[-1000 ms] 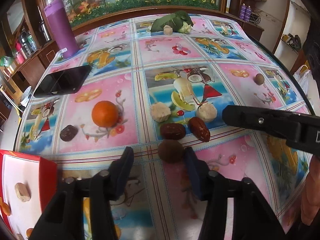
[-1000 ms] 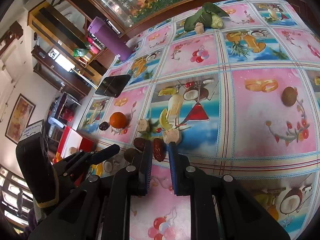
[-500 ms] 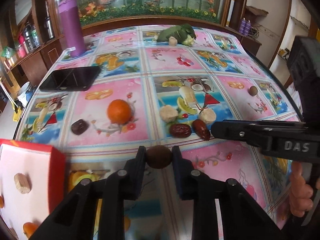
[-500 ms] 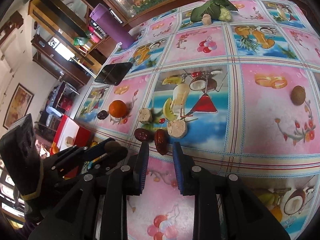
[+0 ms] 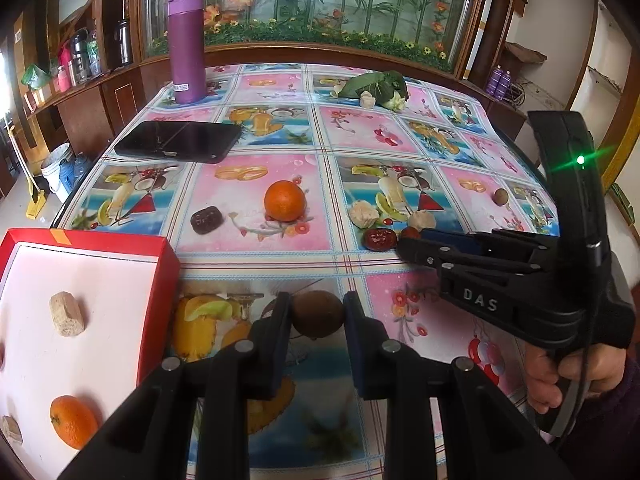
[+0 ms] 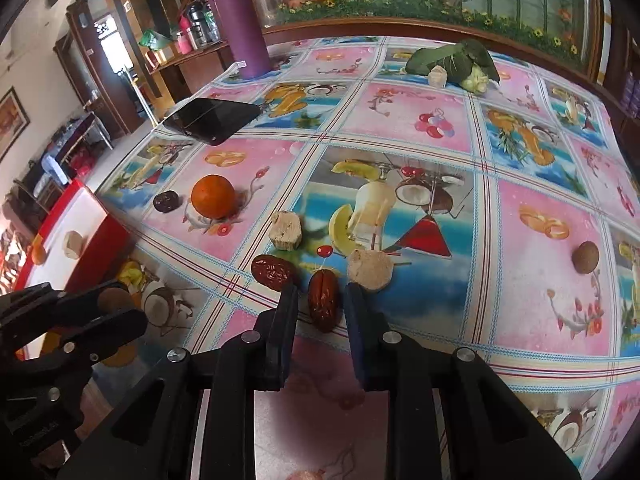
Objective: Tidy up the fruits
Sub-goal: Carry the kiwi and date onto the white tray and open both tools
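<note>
Fruits are getting sorted into the red box, which is already holding an orange and pale chunks; just right of the box the left gripper is clenching a brown round fruit. Farther right of the box the right gripper is closing around a red date, pads not yet pressing, while another orange, dates and chunks are waiting on the tablecloth

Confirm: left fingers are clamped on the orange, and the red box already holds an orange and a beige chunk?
Not the orange. The left wrist view shows the left gripper clamped on a brown round fruit; one orange sits untouched on the table. The red box contents are right.
</note>
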Tool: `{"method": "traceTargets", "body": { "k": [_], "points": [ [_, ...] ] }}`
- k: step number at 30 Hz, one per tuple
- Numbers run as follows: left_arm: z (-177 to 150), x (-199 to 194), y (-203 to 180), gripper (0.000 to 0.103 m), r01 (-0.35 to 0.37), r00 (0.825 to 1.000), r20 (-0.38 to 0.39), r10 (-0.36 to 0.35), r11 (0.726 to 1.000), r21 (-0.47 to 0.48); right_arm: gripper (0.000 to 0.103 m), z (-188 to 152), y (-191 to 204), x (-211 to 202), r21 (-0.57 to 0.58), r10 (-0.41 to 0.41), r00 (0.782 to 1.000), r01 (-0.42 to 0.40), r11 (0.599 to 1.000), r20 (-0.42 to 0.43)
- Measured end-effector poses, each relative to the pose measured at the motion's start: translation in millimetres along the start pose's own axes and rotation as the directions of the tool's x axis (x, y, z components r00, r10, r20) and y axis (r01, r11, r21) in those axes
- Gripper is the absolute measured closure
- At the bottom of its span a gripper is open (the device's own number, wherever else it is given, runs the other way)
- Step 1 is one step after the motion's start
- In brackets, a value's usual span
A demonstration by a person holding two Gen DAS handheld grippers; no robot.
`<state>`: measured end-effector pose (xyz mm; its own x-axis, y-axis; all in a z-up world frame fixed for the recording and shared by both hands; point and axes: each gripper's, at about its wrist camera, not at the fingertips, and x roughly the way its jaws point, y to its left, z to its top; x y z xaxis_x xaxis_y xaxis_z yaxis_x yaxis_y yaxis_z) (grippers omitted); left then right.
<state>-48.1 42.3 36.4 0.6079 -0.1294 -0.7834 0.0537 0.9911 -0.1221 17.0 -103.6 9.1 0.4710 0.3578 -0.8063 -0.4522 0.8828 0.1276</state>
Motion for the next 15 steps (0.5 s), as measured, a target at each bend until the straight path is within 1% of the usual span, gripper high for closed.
{"method": "traceTargets", "body": {
  "k": [2,6,8,12,15],
  "points": [
    [0,-2,0,0.074,-0.002,1.000,0.004,0.002,1.000,-0.002,0.087,-1,1,0,-0.016,-0.017,1.000,0.017,1.000,0.007],
    [-2,-10,4,0.074,0.002,1.000,0.014,-0.001,1.000,-0.017,0.087,-1,-7,-4,0.020,-0.013,1.000,0.013,1.000,0.013],
    [-4,-18,7,0.074,0.008,1.000,0.025,-0.008,1.000,-0.023,0.087,-1,-9,-10,0.042,-0.003,1.000,0.001,0.999,0.031],
    [-9,-39,17,0.074,0.010,0.998,0.058,-0.008,1.000,-0.026,0.087,1,-7,-27,0.086,0.045,0.995,-0.052,0.995,0.091],
    [-14,-59,32,0.074,-0.014,0.996,0.091,0.018,0.999,-0.041,0.087,4,2,-36,0.110,0.123,0.985,-0.137,0.985,0.123]
  ]
}}
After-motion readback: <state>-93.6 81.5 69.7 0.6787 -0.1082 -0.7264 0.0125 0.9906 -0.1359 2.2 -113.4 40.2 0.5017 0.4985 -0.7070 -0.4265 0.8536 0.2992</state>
